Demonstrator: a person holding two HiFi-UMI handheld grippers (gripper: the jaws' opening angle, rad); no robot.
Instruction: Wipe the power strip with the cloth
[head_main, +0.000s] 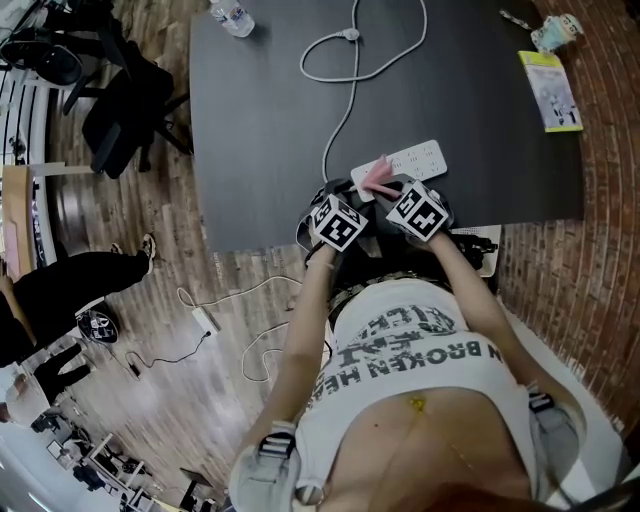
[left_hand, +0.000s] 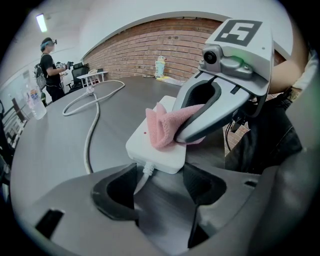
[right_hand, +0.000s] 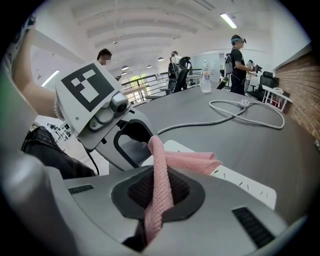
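Note:
A white power strip (head_main: 410, 162) lies near the front edge of the dark table (head_main: 260, 130), and its white cable (head_main: 340, 120) runs away across the top. A pink cloth (head_main: 377, 177) rests bunched on the strip's near end. My right gripper (head_main: 392, 188) is shut on the cloth (right_hand: 161, 165), which runs up between its jaws and folds over the strip (right_hand: 245, 185). My left gripper (head_main: 352, 196) stands open at the strip's cable end (left_hand: 152, 150), with the cable plug between its jaws. The left gripper view shows the right gripper (left_hand: 186, 127) pressing the cloth (left_hand: 161, 129) onto the strip.
A water bottle (head_main: 232, 16) stands at the table's far edge. A cup (head_main: 556, 32) and a yellow booklet (head_main: 550, 90) sit at the far right. An office chair (head_main: 120, 100) is left of the table. A person (head_main: 60, 290) stands on the wooden floor.

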